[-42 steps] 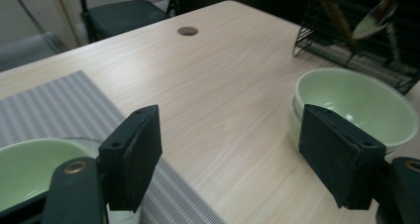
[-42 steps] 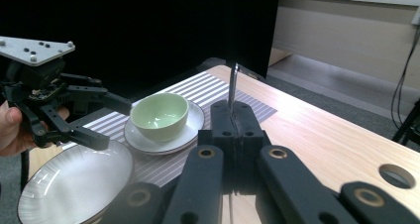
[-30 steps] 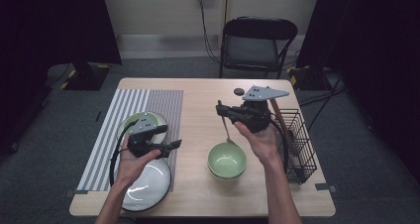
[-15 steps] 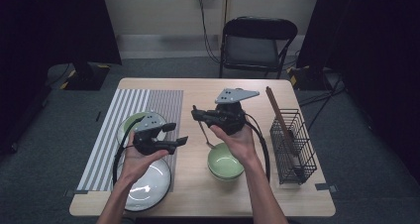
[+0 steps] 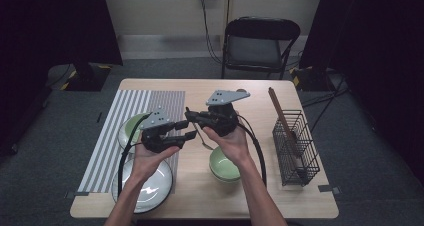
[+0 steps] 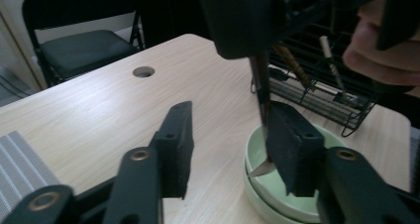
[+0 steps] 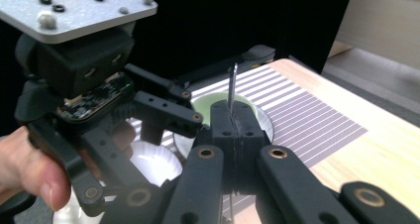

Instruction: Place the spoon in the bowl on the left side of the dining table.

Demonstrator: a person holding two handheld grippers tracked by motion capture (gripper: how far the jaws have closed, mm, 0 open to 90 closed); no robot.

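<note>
My right gripper (image 5: pixel 194 118) is shut on a thin metal spoon (image 5: pixel 203 139), which hangs down above the table, left of the stacked green bowls (image 5: pixel 225 166). In the right gripper view the jaws (image 7: pixel 236 130) pinch the spoon (image 7: pixel 231 87), whose end pokes up past them. My left gripper (image 5: pixel 185 131) is open just left of the spoon. In the left gripper view the spoon (image 6: pixel 261 92) hangs right beside the right-hand pad (image 6: pixel 292 149) of the open left gripper (image 6: pixel 233 149), its tip over the green bowls (image 6: pixel 297 204).
A striped mat (image 5: pixel 125 116) lies at the left with a green bowl (image 5: pixel 131 128) on it and a white plate (image 5: pixel 150 188) nearer me. A black wire basket (image 5: pixel 295 148) holding a wooden utensil (image 5: pixel 279 111) stands at the right. A chair (image 5: pixel 260 41) is behind the table.
The right gripper has carried the spoon leftward from near the basket to the table's middle. The left gripper has moved right and up to meet it.
</note>
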